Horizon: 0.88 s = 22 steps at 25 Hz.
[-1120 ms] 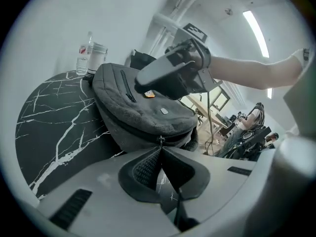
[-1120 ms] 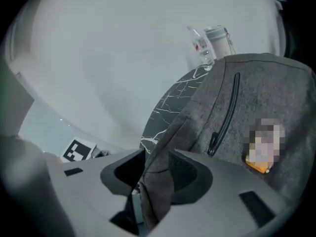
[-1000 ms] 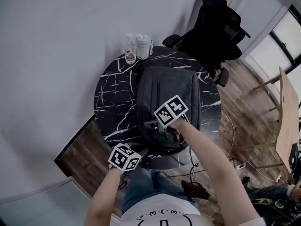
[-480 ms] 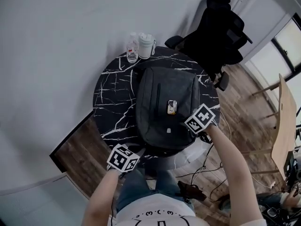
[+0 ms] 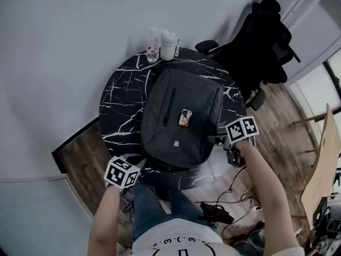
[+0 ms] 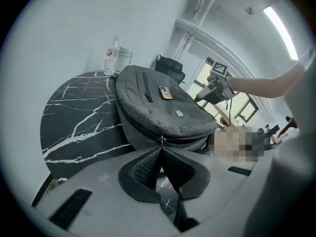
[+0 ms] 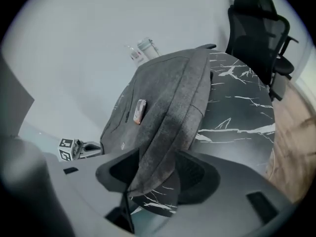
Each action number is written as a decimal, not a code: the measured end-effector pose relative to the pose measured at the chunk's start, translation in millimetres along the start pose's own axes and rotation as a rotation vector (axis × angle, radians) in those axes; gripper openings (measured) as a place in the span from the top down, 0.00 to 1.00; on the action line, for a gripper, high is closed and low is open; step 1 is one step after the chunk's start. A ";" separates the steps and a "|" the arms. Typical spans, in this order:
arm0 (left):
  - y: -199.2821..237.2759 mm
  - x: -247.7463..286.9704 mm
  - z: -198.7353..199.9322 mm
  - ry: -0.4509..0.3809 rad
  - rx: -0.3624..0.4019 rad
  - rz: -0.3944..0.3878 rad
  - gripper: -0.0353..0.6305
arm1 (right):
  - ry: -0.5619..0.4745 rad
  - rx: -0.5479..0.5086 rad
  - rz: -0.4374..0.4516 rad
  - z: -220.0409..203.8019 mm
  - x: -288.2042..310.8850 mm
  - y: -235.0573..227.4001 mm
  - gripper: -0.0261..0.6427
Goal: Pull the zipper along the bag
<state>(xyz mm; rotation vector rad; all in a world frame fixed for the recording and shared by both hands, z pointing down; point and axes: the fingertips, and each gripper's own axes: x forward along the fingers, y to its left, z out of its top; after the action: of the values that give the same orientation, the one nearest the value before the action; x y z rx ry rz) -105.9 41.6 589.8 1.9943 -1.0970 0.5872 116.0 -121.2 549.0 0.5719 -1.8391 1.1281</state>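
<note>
1. grey plastic left tongs [image 6: 160, 146], nearest the person, are closed tight. their tips meet right on the small metal zipper pull [image 6: 161, 140] and seem to pinch it.
2. that zipper pull sits at the near end of the dark grey fabric backpack [image 5: 181, 143], which lies flat on the round black marble tabletop [image 5: 120, 111].
3. right tongs [image 7: 158, 152] are at the backpack's right side with jaws spread wide, having just been opening. the grey side fabric lies between them, but they grip nothing.
4. by my reading the task is barely begun. the zipper pull is at the near end and the dark zipper line runs on round the backpack's side, so nearly the whole run looks left to do. i cannot tell how much of that line is open or closed.
5. farther off, a small orange tag [image 5: 185, 118] lies on the backpack's top. a clear bottle [image 5: 153, 49] and a white cup [image 5: 169, 44] stand at the tabletop's far edge, with a black office chair [image 5: 261, 47] beyond. none of them looks involved.
</note>
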 end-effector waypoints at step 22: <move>-62.4 -10.5 -17.8 0.074 0.122 0.068 0.92 | -0.187 0.499 0.145 -49.6 42.8 11.9 0.75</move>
<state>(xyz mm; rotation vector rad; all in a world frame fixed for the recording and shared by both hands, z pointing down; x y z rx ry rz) -58.7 81.8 567.9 2.0282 -1.1113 0.7742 107.3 -69.6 590.1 0.8613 -1.7761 1.7003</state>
